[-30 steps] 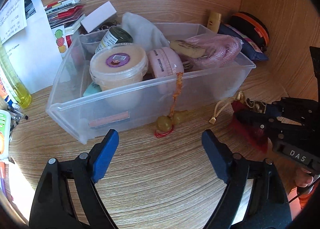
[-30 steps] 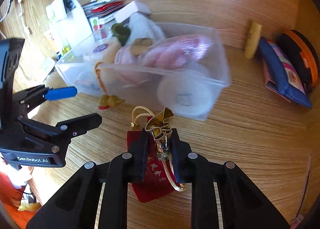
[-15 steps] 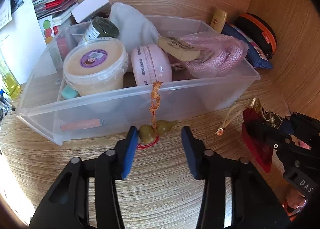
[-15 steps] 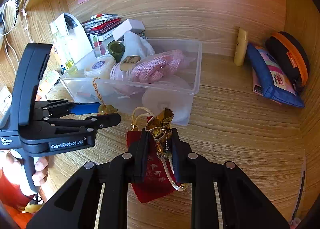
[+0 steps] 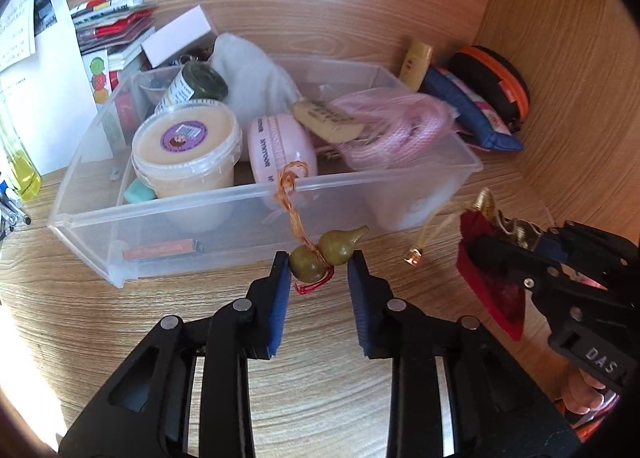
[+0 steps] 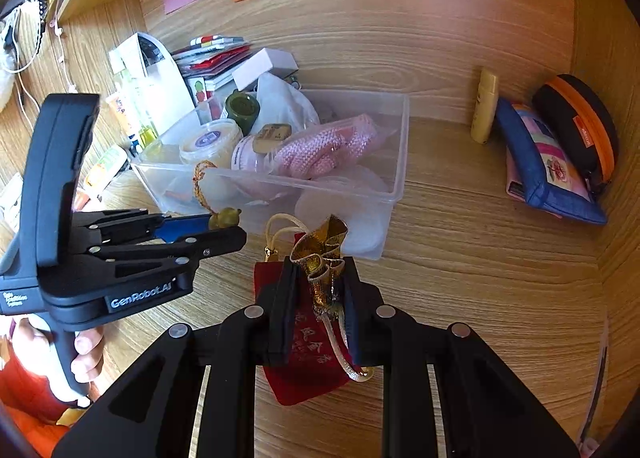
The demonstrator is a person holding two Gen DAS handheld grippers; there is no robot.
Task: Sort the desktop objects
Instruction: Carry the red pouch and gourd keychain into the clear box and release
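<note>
A clear plastic bin (image 5: pixel 208 214) (image 6: pixel 396 162) stands on the wooden desk, filled with a tub, a pink case, pink cord and other items. A green gourd charm (image 5: pixel 324 252) (image 6: pixel 226 217) hangs by an orange cord over the bin's front wall. My left gripper (image 5: pixel 318 270) (image 6: pixel 224 228) has its blue pads on both sides of the charm, touching or nearly touching it. My right gripper (image 6: pixel 318 286) (image 5: pixel 516 250) is shut on the gold neck of a red drawstring pouch (image 6: pixel 308 354) (image 5: pixel 492 274), held above the desk right of the bin.
A yellow tube (image 6: pixel 484 106), a blue pouch (image 6: pixel 548 170) and a black-and-orange case (image 6: pixel 580 134) lie at the back right corner. Papers, a white box (image 5: pixel 176 34) and bottles stand left of the bin. Wooden walls enclose the back and right.
My left gripper has moved forward to the gourd charm and narrowed its jaws around it. My right gripper has lifted, still holding the red pouch.
</note>
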